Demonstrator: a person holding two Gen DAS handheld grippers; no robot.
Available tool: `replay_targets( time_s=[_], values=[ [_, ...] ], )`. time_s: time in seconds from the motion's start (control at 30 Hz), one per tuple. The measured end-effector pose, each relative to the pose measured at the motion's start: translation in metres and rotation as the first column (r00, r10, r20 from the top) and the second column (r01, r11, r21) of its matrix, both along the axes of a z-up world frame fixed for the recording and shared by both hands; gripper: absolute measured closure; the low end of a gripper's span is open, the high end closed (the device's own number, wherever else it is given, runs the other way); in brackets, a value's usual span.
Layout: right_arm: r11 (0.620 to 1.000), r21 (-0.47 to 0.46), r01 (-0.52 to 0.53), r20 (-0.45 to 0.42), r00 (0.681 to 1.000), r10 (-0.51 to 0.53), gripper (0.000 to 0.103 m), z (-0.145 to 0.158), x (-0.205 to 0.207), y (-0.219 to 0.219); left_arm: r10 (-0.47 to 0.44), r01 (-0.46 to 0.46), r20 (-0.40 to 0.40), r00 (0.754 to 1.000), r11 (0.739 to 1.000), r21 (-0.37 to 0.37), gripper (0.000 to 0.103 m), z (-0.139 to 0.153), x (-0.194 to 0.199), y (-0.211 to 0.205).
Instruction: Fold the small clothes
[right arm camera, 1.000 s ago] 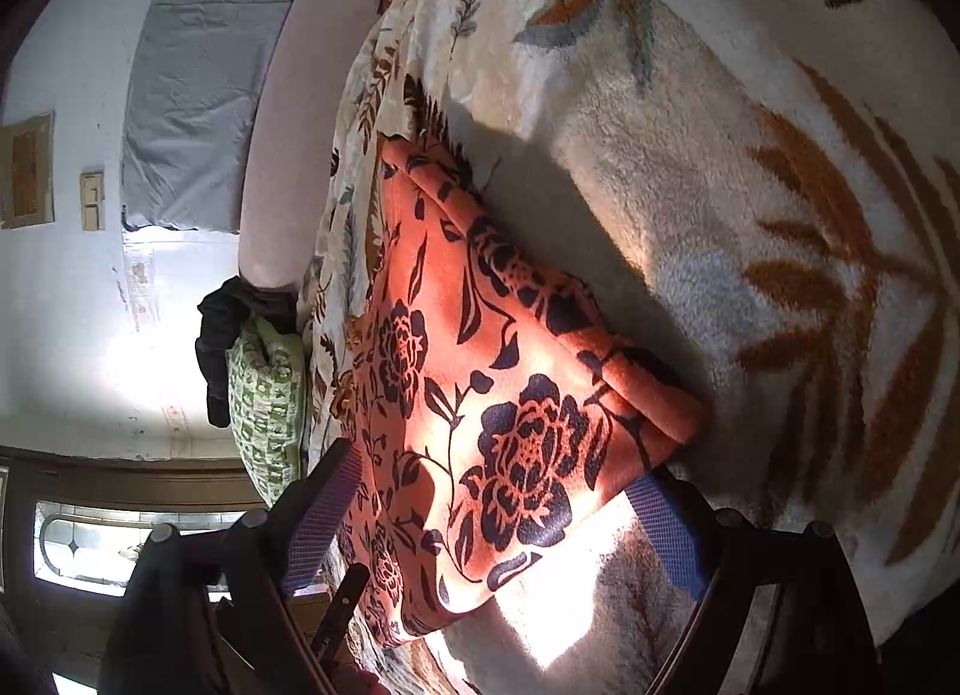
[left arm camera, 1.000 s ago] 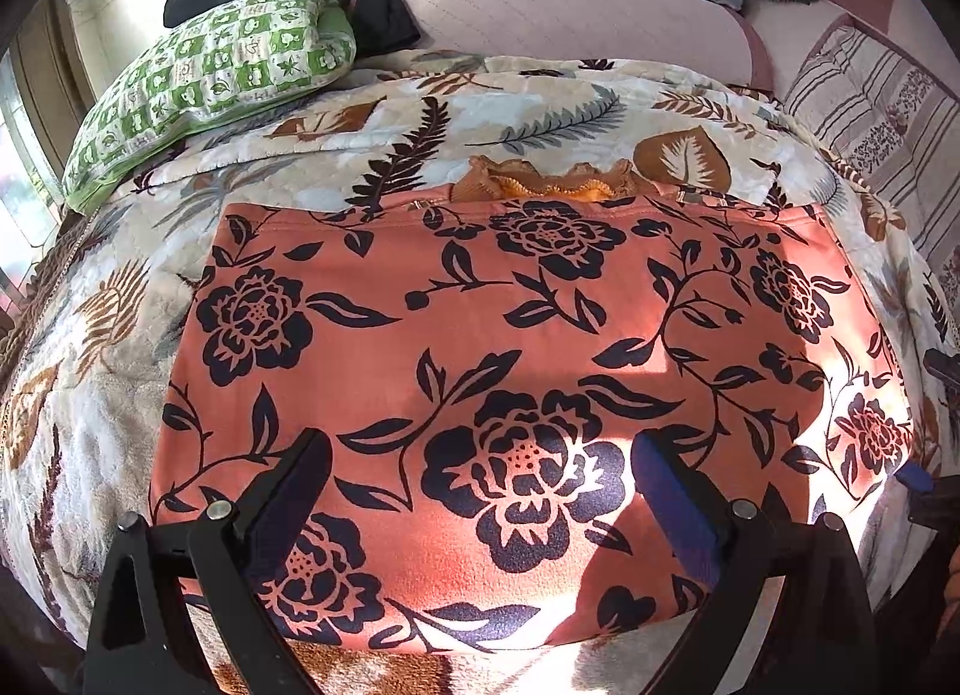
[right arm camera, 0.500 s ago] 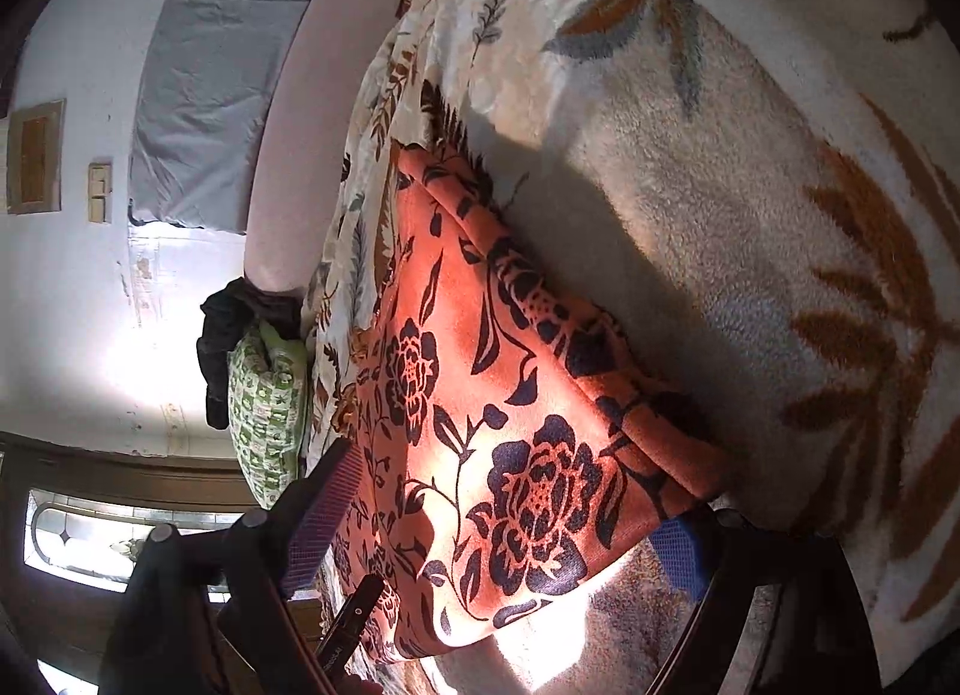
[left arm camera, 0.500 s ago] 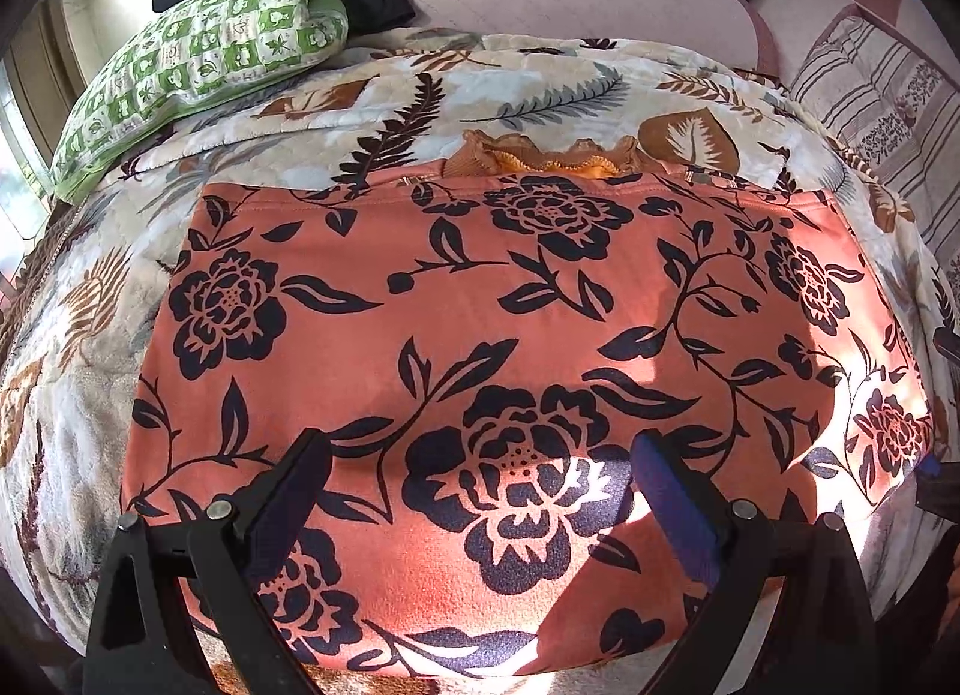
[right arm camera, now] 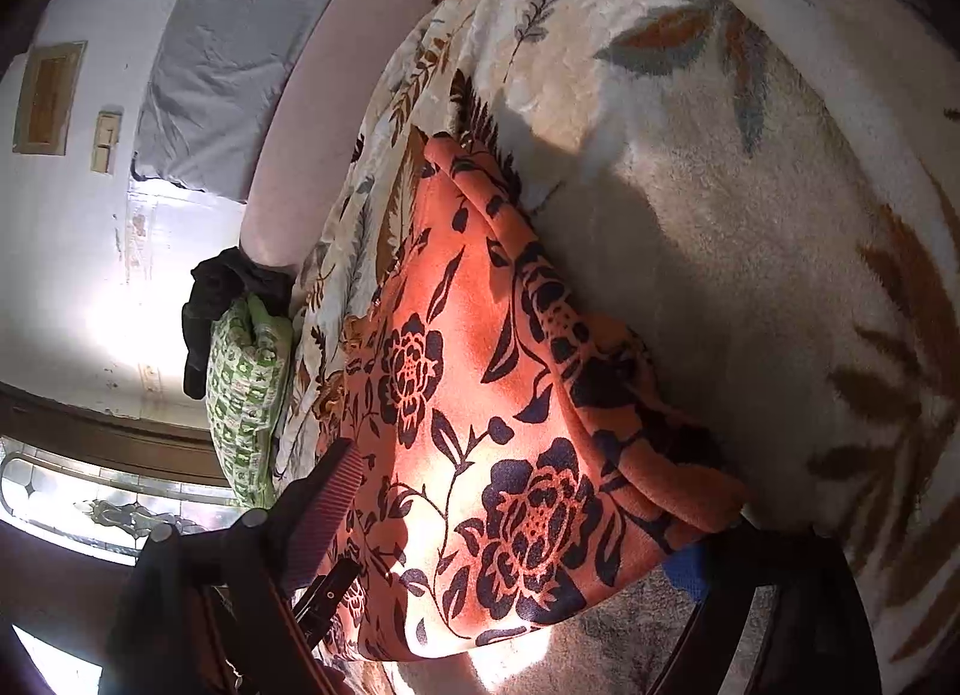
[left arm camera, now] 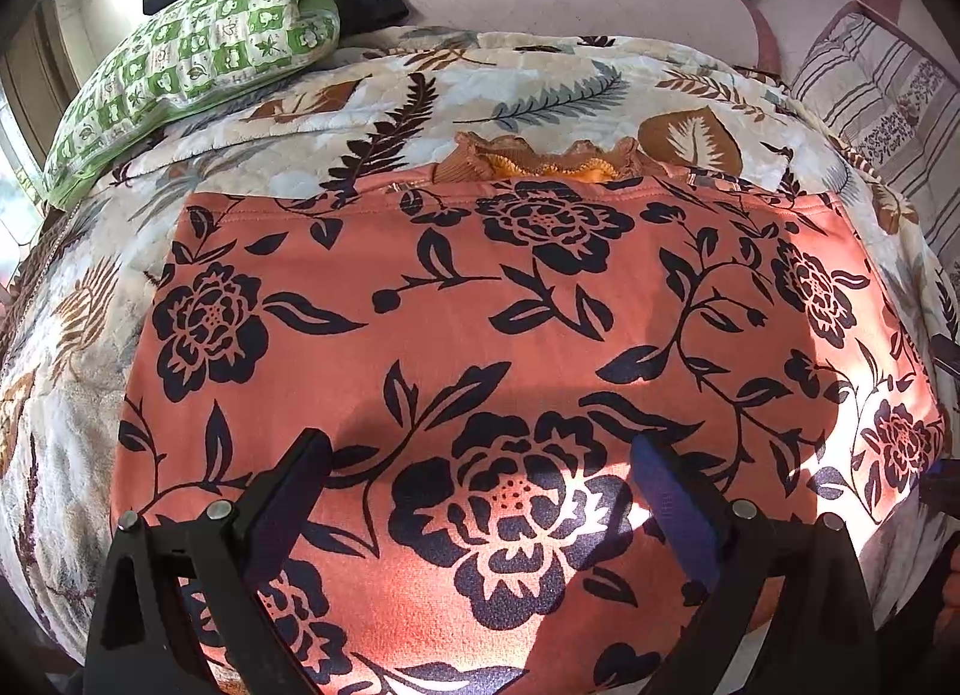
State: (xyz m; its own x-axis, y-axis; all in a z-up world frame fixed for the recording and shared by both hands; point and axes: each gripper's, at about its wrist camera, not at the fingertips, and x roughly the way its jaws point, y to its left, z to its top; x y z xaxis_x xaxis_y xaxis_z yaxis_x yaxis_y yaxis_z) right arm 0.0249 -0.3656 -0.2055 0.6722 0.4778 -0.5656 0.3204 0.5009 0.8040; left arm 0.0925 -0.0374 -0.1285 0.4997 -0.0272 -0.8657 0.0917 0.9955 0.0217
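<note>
A: Start with the bed [left arm camera: 540, 89]. The leaf-print blanket is soft and thick, so pressing down to pin anything will sink. On it lies the orange cloth [left arm camera: 492, 305], spread flat, with black roses.

B: And that is the piece to fold?

A: I take it so. It lies right under and ahead of the left gripper [left arm camera: 480, 485], running out past both fingertips. To fold it cleanly, I would catch the near hem at two spots well apart and carry it to the far hem, keeping the edge straight.

B: How do the hands sit?

A: The left one tips steeply down over the cloth, jaws wide apart, nothing between them but air. The right gripper [right arm camera: 516, 515] comes in lower and rolled onto its side, at the cloth's right corner.

B: Has it caught that corner?

A: Not that I can see. Its jaws are spread wide; the corner sits between them, and the folded edge may touch the lower finger [right arm camera: 684, 569], though shadow hides that spot.

B: Anything small beyond?

A: A crumpled ochre garment [left arm camera: 540, 161] just past the cloth's far hem.
</note>
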Motion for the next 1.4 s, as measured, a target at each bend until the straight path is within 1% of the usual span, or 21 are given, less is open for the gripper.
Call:
replay_targets(
  time_s=[0.13, 0.23, 0.3, 0.33, 0.37, 0.4, 0.43, 0.47, 0.5, 0.53, 0.63, 0.7, 0.77, 0.87, 1.13, 1.2, 1.23, 1.27, 1.3, 1.33, 1.4],
  values=[
    [1.000, 0.019, 0.004, -0.001, 1.000, -0.004, 0.013, -0.003, 0.001, -0.002, -0.007, 0.007, -0.011, 1.000, 1.000, 0.015, 0.003, -0.008, 0.002, -0.002],
    [1.000, 0.013, -0.002, -0.005, 1.000, 0.002, 0.013, -0.002, 0.002, -0.001, -0.004, 0.004, -0.011, 1.000, 1.000, 0.017, 0.003, 0.000, 0.000, -0.001],
    [1.000, -0.015, -0.014, 0.024, 1.000, 0.014, 0.017, 0.006, 0.001, 0.001, -0.004, 0.004, 0.064, 0.998, 1.000, 0.003, 0.003, 0.017, -0.007, 0.000],
    [0.999, -0.044, -0.027, 0.041, 0.999, 0.028, 0.025, 0.011, 0.002, 0.002, -0.010, 0.009, 0.098, 0.995, 1.000, 0.011, 0.003, 0.023, -0.009, 0.000],
    [0.997, -0.072, -0.037, 0.045, 0.998, 0.041, 0.025, 0.016, 0.003, 0.005, -0.014, 0.012, 0.108, 0.994, 1.000, 0.018, 0.003, 0.025, -0.009, -0.001],
    [0.996, -0.084, -0.039, 0.042, 0.998, 0.043, 0.025, 0.017, 0.004, 0.005, -0.020, 0.019, 0.091, 0.996, 1.000, 0.016, 0.003, 0.021, -0.006, -0.002],
    [0.996, -0.084, -0.037, 0.030, 0.999, 0.039, 0.025, 0.015, 0.006, 0.005, -0.029, 0.028, 0.049, 0.998, 0.999, 0.015, 0.003, 0.011, -0.002, -0.004],
    [0.997, -0.072, -0.034, 0.013, 0.999, 0.035, 0.025, 0.010, 0.008, 0.005, -0.032, 0.032, -0.007, 0.999, 0.999, 0.035, 0.003, -0.004, 0.004, -0.006],
    [0.998, -0.054, -0.036, -0.013, 0.999, 0.035, 0.025, 0.004, 0.011, 0.004, -0.032, 0.034, -0.039, 0.999, 0.998, 0.051, 0.001, -0.016, 0.006, -0.007],
    [0.999, -0.035, -0.037, -0.036, 0.999, 0.036, 0.024, -0.002, 0.013, 0.004, -0.028, 0.028, 0.006, 1.000, 0.998, 0.049, 0.000, -0.015, 0.002, -0.007],
    [0.999, -0.036, -0.040, -0.028, 0.999, 0.039, 0.024, 0.001, 0.014, 0.003, -0.022, 0.023, -0.015, 1.000, 0.999, 0.041, 0.000, -0.006, 0.001, -0.006],
    [0.998, -0.046, -0.045, -0.029, 0.999, 0.043, 0.024, 0.001, 0.014, 0.003, -0.029, 0.029, -0.008, 1.000, 0.999, 0.043, 0.000, -0.002, 0.000, -0.006],
    [0.998, -0.045, -0.044, -0.030, 0.999, 0.042, 0.023, 0.001, 0.014, 0.004, -0.025, 0.025, -0.011, 1.000, 0.999, 0.045, 0.000, -0.003, -0.001, -0.005],
    [0.996, -0.073, -0.053, -0.024, 0.998, 0.052, 0.023, 0.005, 0.015, 0.009, -0.014, 0.014, -0.018, 1.000, 0.999, 0.029, 0.000, -0.003, -0.001, -0.002],
    [0.996, -0.075, -0.056, -0.034, 0.998, 0.054, 0.023, 0.003, 0.016, 0.008, -0.016, 0.016, 0.021, 1.000, 1.000, 0.016, 0.000, 0.007, -0.003, -0.003],
    [0.996, -0.067, -0.055, -0.031, 0.998, 0.053, 0.023, 0.001, 0.016, 0.007, -0.015, 0.014, 0.025, 1.000, 1.000, 0.020, 0.000, 0.005, -0.002, -0.003],
    [0.997, -0.062, -0.055, -0.030, 0.998, 0.053, 0.023, 0.000, 0.016, 0.007, -0.016, 0.016, 0.008, 1.000, 1.000, 0.024, 0.000, -0.001, -0.001, -0.003],
    [0.997, -0.060, -0.057, -0.028, 0.998, 0.055, 0.025, 0.000, 0.017, 0.005, -0.019, 0.019, -0.022, 1.000, 0.999, 0.029, 0.000, -0.009, 0.001, -0.003],
    [0.996, -0.067, -0.063, -0.028, 0.998, 0.061, 0.025, 0.000, 0.017, 0.004, -0.023, 0.023, -0.015, 1.000, 0.999, 0.031, 0.000, -0.015, 0.000, -0.003],
    [0.995, -0.076, -0.071, -0.025, 0.997, 0.070, 0.028, 0.000, 0.017, 0.004, -0.030, 0.030, 0.013, 0.999, 0.999, 0.034, 0.000, -0.015, -0.002, -0.003],
    [0.990, -0.109, -0.092, -0.041, 0.995, 0.088, 0.052, 0.000, 0.019, 0.004, -0.029, 0.029, 0.007, 1.000, 0.999, 0.039, 0.000, -0.014, -0.001, -0.004]
  ],
)
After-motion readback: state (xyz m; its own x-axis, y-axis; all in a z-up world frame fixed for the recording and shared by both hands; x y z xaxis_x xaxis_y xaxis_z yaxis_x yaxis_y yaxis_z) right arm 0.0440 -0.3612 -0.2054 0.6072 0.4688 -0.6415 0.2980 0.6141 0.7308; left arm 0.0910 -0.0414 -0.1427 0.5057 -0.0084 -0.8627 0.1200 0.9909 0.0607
